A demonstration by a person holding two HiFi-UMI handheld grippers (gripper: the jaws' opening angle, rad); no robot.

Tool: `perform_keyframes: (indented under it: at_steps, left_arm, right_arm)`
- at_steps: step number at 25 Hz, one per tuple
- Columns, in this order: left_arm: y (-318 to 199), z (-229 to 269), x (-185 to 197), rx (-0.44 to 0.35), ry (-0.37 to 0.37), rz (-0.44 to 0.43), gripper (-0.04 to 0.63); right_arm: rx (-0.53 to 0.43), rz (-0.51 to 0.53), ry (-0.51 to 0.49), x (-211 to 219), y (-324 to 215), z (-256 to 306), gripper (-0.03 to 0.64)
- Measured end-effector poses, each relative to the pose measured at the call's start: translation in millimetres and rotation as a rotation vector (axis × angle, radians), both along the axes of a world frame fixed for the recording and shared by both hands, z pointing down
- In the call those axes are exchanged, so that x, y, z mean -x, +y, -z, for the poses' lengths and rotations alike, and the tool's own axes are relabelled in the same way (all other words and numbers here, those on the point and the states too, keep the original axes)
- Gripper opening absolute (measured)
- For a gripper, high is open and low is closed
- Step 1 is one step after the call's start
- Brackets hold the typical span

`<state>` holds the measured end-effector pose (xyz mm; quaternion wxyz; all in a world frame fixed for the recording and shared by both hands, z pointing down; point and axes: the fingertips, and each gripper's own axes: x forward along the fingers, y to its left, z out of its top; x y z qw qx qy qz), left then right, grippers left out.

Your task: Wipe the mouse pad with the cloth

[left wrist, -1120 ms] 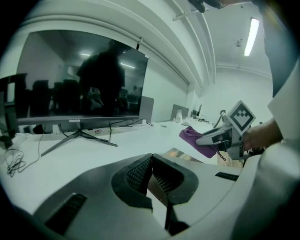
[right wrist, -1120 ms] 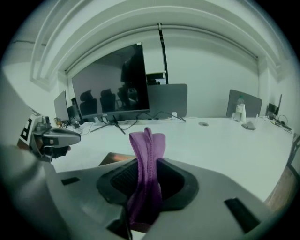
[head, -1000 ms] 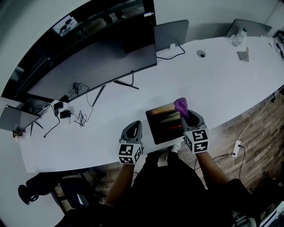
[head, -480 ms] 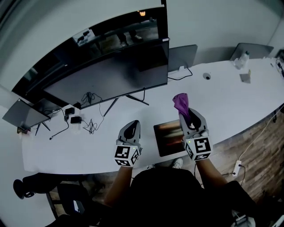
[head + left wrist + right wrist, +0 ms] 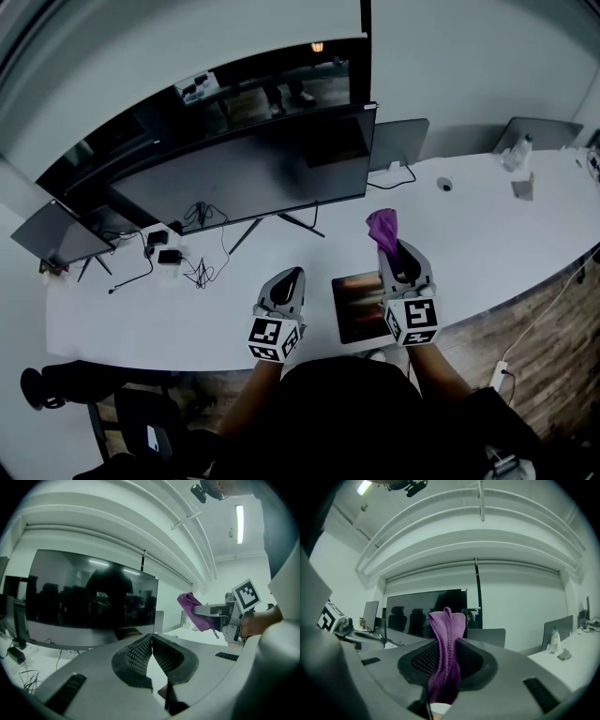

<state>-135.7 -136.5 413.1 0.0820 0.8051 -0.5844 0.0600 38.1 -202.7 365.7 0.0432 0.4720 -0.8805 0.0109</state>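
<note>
The dark mouse pad lies on the white table near its front edge, between my two grippers. My right gripper is lifted above the pad's right side, level and pointing away, shut on a purple cloth that sticks up past the jaws. In the right gripper view the cloth fills the gap between the pads. My left gripper hovers left of the pad, shut with nothing in it. The left gripper view also shows the right gripper and its cloth.
A large dark monitor stands at the back of the curved white table, with cables at its left. A second screen, a bottle and small items sit far right. A tablet-like panel is at far left.
Both grippers have lifted and tilted up from the table to point level at the room. The right one carried the cloth up off the pad. The head view has pulled back.
</note>
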Motion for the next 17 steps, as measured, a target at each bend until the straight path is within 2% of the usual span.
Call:
perform_keyframes:
  at_steps: [17]
  left_arm:
    - [3, 1, -6, -0.006, 0.024, -0.002, 0.02]
  right_arm:
    - [0.029, 0.054, 0.012, 17, 11, -5, 0.109]
